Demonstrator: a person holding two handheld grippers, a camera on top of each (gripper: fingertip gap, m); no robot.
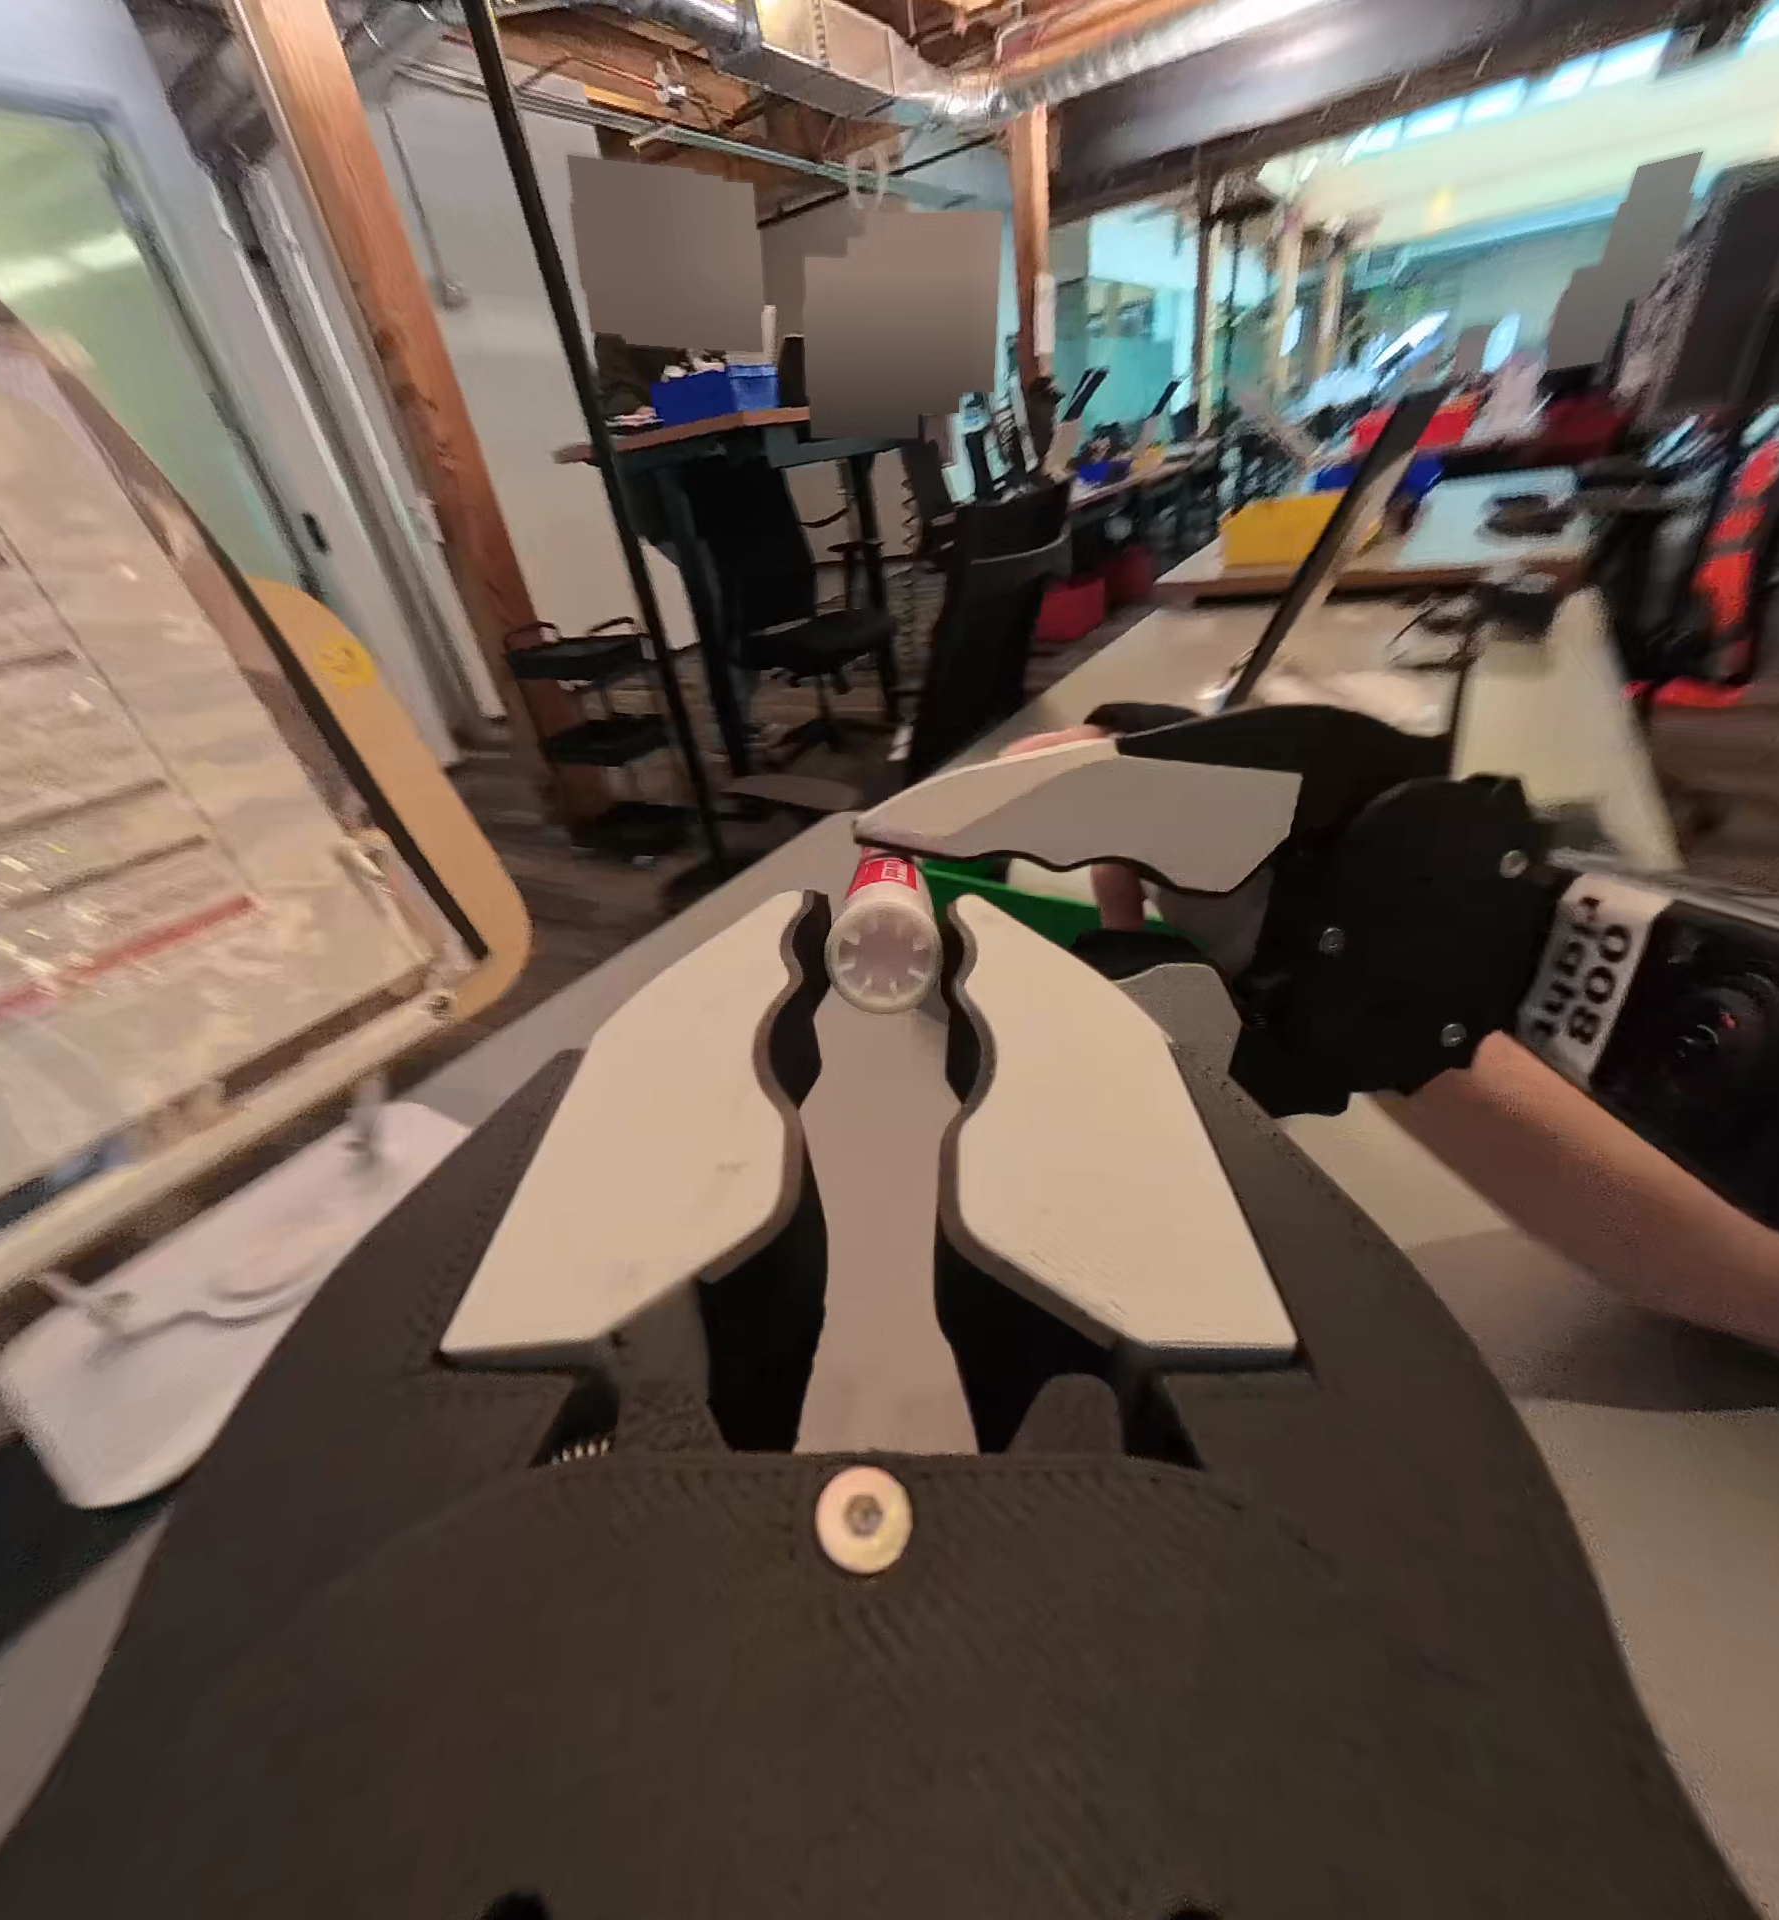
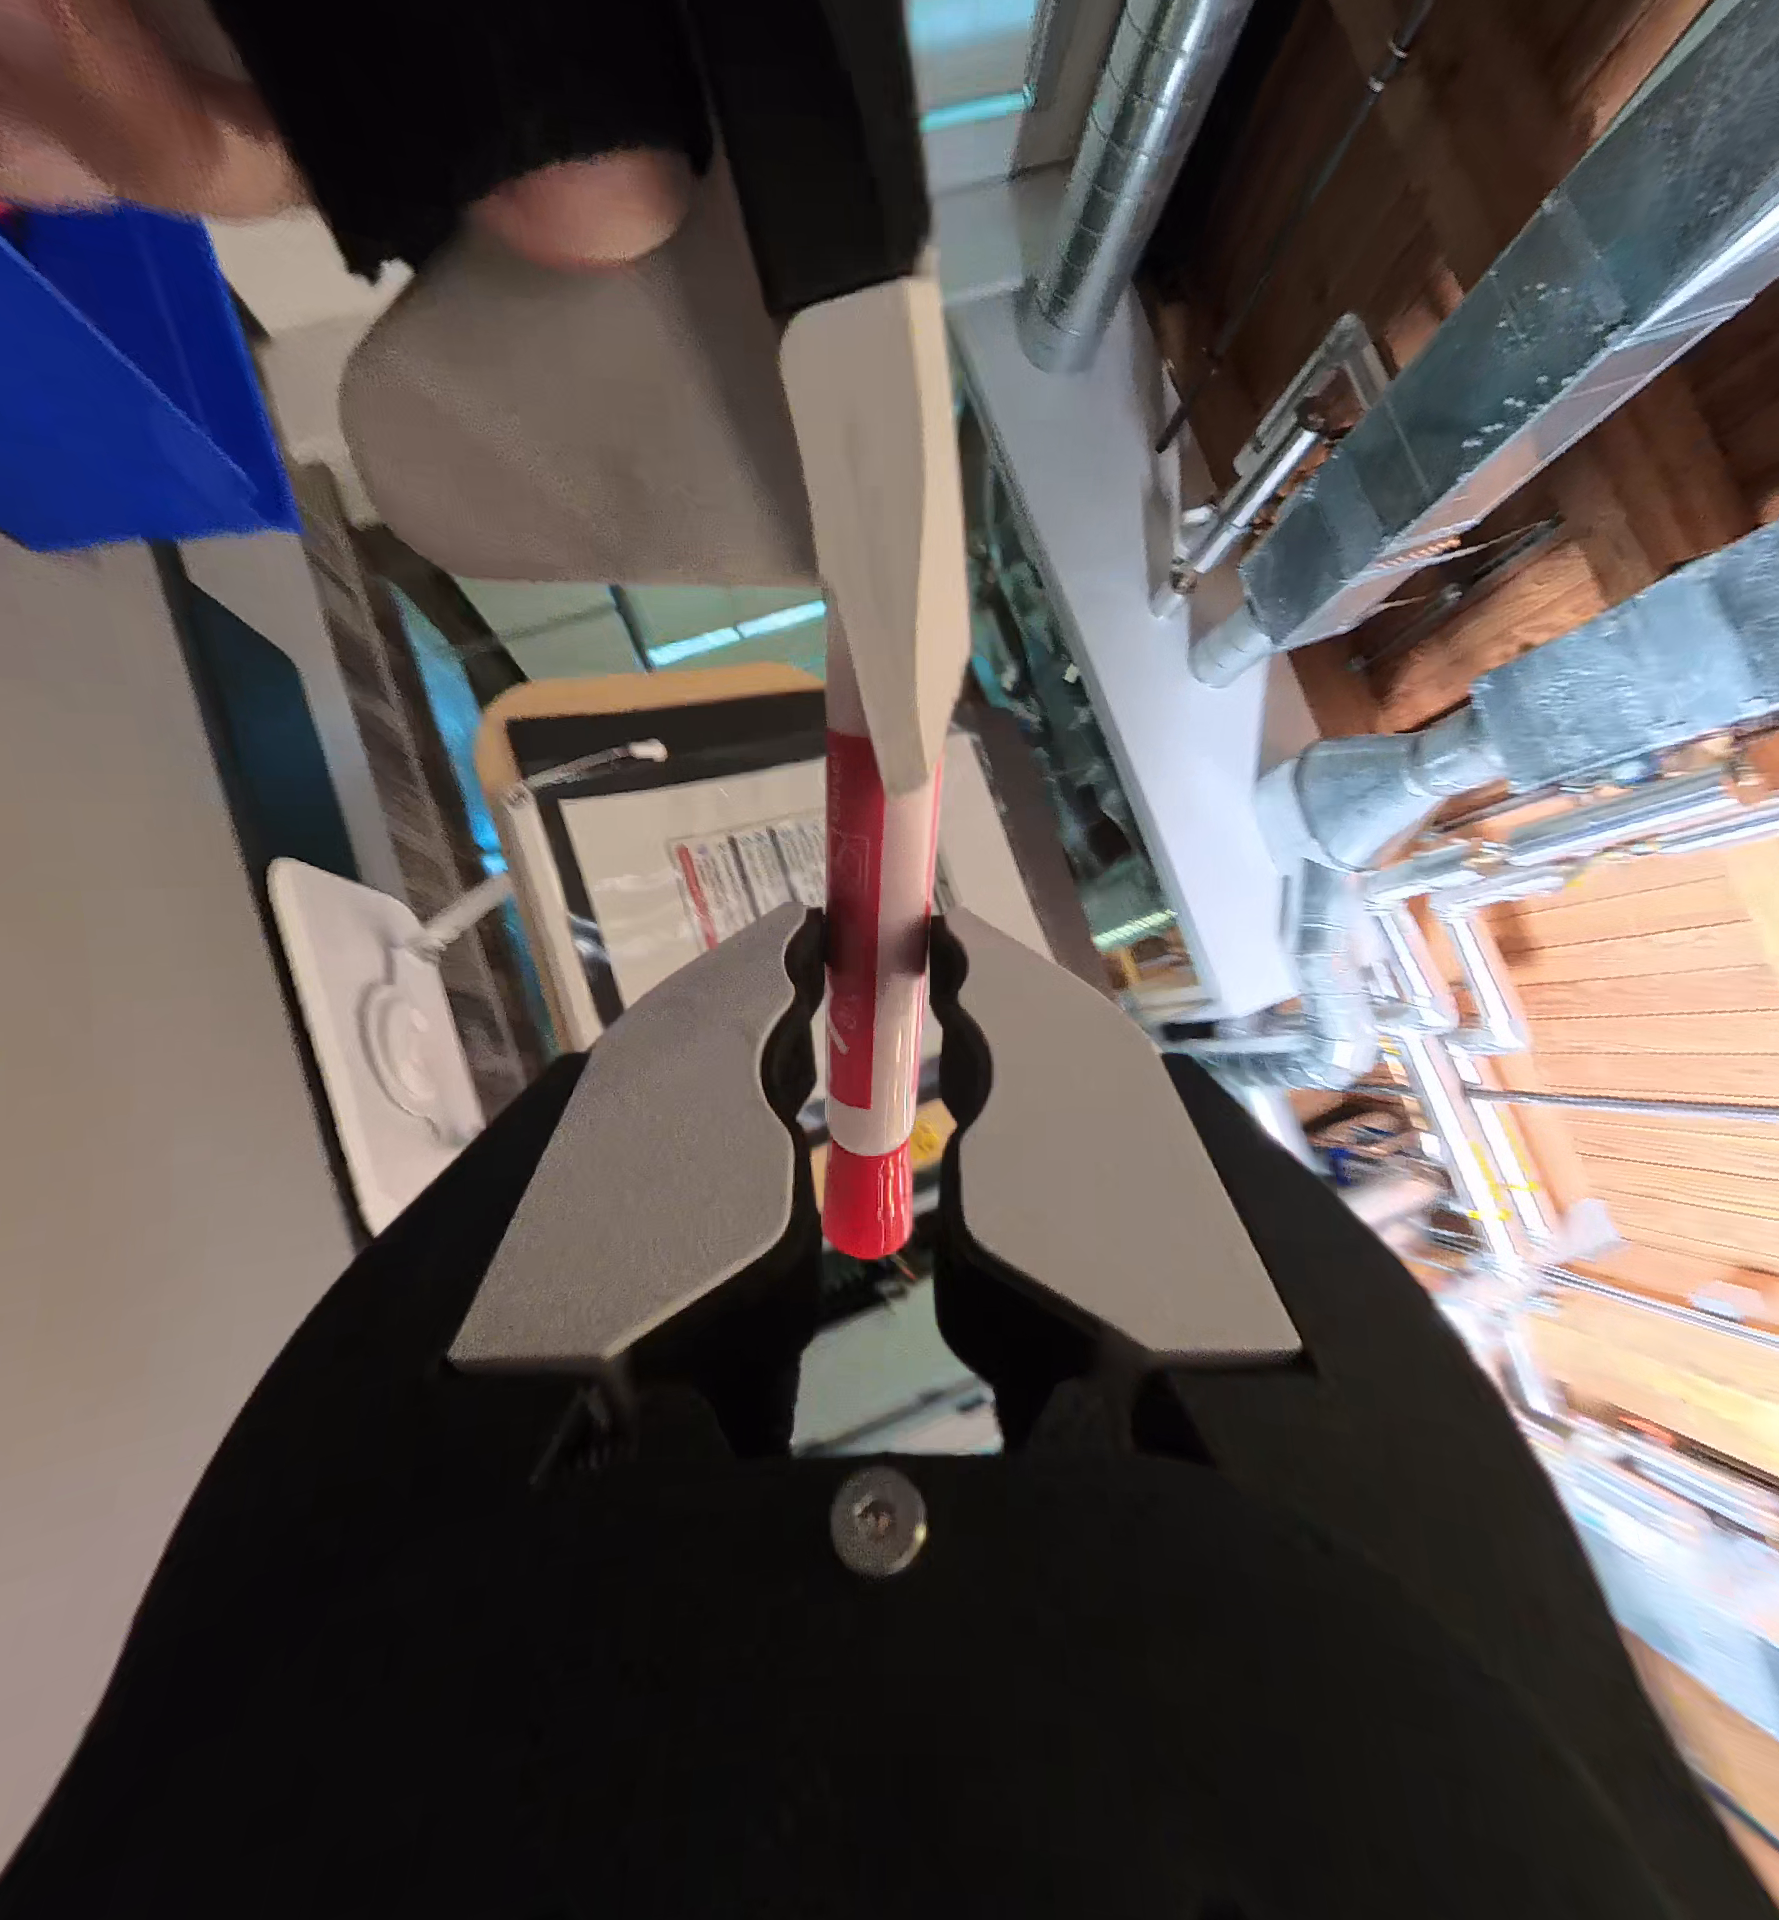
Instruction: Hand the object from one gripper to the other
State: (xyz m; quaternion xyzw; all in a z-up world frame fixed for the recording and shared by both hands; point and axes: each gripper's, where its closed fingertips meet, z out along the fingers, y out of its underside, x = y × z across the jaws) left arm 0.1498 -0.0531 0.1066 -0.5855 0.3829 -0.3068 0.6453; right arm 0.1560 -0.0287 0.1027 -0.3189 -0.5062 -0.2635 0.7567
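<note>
Above the grey table (image 1: pixel 1643 1558), both tools met in the air, and the handover looked to be at its midpoint rather than finished. The left gripper (image 1: pixel 883 914) was narrowed onto one end of the marker (image 2: pixel 880 1039), its two pale fingers lying close against either side of the barrel. The right gripper (image 2: pixel 877 940) came in crosswise from the side. It too was drawn in tight, its fingertips pressing the barrel just above the red cap (image 2: pixel 864 1195), with dark contact shadows where the pads met the plastic.

The marker itself spanned the short gap between the two tools, clear of the table. Its round white butt end (image 1: pixel 883 961) faced the left wrist view, and its capped end pointed back toward the right tool's hinge.

As far as the pictures showed, the object had been lifted, brought to the meeting point and taken up by a second grip. What remained, by my reading, was for one gripper to let go and draw away. Which one was giving and which receiving could not be told from these views, since both appeared equally clamped.
</note>
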